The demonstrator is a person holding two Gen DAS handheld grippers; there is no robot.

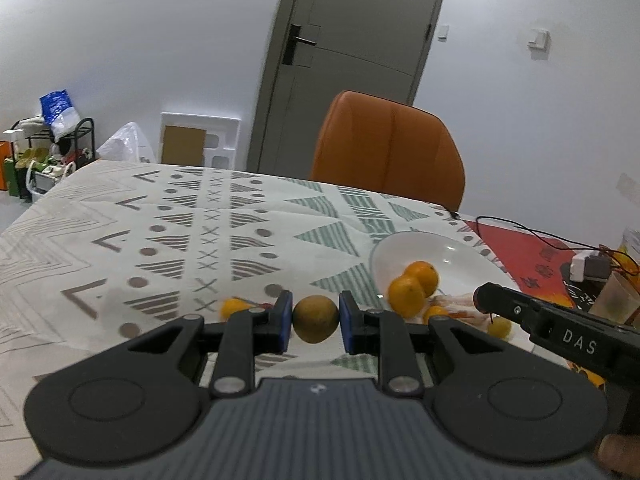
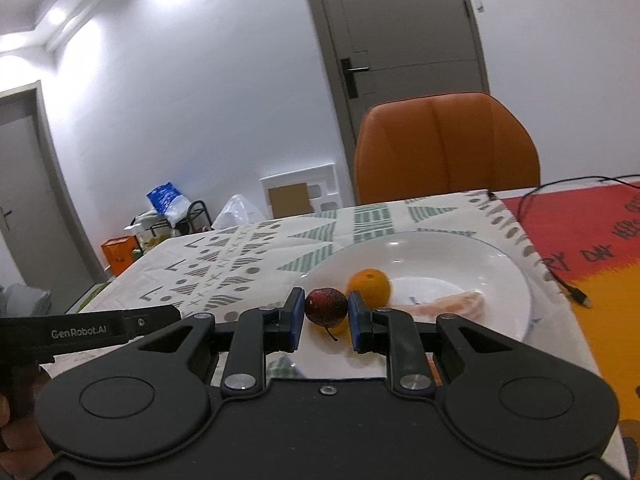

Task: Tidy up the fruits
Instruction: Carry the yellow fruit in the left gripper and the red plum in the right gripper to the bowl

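Observation:
My left gripper is shut on a yellow-brown round fruit, held above the patterned tablecloth. To its right lies a white plate with two oranges, smaller orange fruits and pale peel. One small orange fruit lies on the cloth left of the fingers. My right gripper is shut on a dark red fruit with a stem, held over the near rim of the white plate. An orange and pale peel sit in the plate. The right gripper's side shows in the left wrist view.
An orange chair stands behind the table, before a grey door. A black cable runs over the red and yellow mat right of the plate. A small white box and a cup sit at the far right. Clutter lines the left wall.

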